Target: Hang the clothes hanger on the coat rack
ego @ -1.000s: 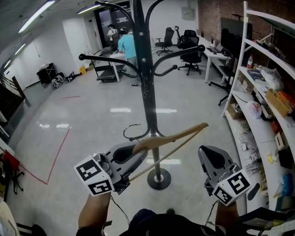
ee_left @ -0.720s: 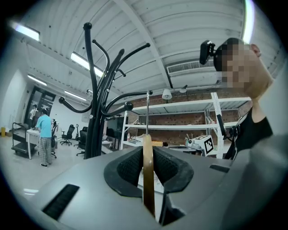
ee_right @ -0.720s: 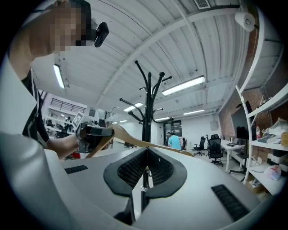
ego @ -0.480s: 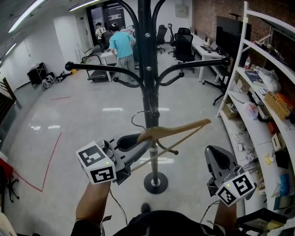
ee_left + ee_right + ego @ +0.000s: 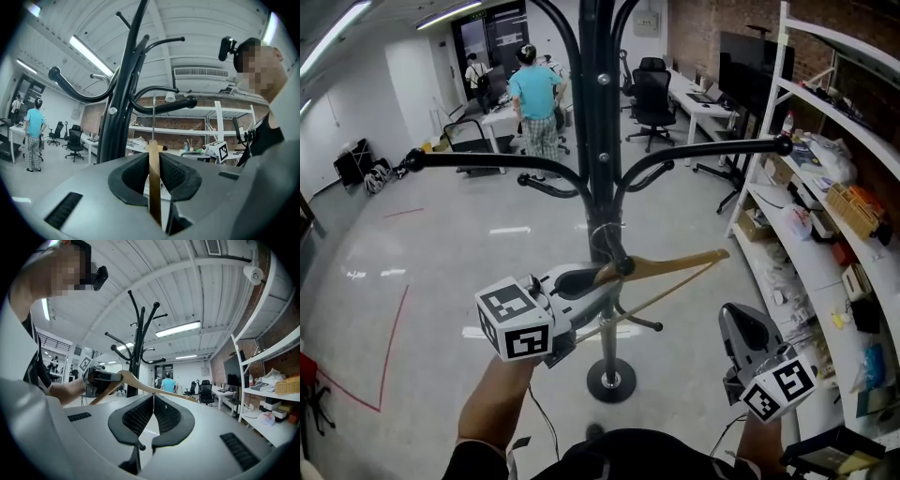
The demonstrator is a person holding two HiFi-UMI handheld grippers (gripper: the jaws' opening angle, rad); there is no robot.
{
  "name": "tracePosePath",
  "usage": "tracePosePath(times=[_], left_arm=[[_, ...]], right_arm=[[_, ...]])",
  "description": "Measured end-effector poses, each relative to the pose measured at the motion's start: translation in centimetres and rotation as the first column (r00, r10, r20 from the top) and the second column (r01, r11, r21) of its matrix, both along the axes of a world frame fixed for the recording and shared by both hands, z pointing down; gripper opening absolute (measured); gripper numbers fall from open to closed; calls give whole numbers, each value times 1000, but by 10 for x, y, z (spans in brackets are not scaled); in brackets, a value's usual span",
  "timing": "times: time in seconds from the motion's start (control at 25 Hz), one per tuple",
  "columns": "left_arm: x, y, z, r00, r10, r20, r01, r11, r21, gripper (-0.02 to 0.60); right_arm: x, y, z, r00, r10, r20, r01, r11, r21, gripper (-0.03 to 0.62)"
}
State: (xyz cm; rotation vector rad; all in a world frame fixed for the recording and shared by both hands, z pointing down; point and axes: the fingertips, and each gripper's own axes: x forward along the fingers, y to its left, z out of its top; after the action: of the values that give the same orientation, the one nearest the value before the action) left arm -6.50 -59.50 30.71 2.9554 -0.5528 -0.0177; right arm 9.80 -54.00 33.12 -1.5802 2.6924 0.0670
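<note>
The black coat rack stands straight ahead, its curved arms spreading left and right at head height and its round base on the floor. My left gripper is shut on the wooden clothes hanger near its neck. The hanger slants up to the right, just in front of the pole. In the left gripper view the hanger shows edge-on between the jaws, its wire hook rising beside the rack. My right gripper hangs lower right, shut and empty. The right gripper view shows the hanger and rack.
White shelving loaded with boxes and bags runs along the right. A person in a teal shirt stands by desks at the back, near office chairs. A red tape line marks the glossy floor at left.
My left gripper has lifted the hanger and carried it closer to the rack's pole. The rack looms nearer in the head view. The right gripper has stayed low and shut.
</note>
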Motion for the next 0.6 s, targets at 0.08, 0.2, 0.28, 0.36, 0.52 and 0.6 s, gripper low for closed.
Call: tracePosePath(times=[0.08, 0.2, 0.28, 0.36, 0.52, 0.6], left_arm=[[1, -5, 1, 1000, 7, 10, -7, 1000, 2, 52], [3, -12, 2, 1000, 10, 21, -10, 1000, 3, 52], [3, -14, 5, 999, 8, 32, -8, 1000, -1, 52], [1, -16, 8, 999, 6, 50, -5, 1000, -2, 52], [-1, -17, 11, 998, 13, 66, -13, 1000, -2, 52], [0, -14, 13, 997, 30, 65, -30, 1000, 1, 52]], right_arm=[[0, -4, 1, 1000, 5, -2, -5, 1000, -1, 8], [0, -10, 2, 1000, 3, -3, -3, 1000, -2, 8], [-1, -13, 4, 1000, 0, -1, 0, 1000, -5, 8], [-3, -16, 5, 1000, 0, 3, 0, 1000, -11, 8], [-7, -21, 6, 1000, -1, 8, 1, 1000, -20, 8], [-6, -24, 7, 1000, -2, 9, 2, 1000, -25, 8]])
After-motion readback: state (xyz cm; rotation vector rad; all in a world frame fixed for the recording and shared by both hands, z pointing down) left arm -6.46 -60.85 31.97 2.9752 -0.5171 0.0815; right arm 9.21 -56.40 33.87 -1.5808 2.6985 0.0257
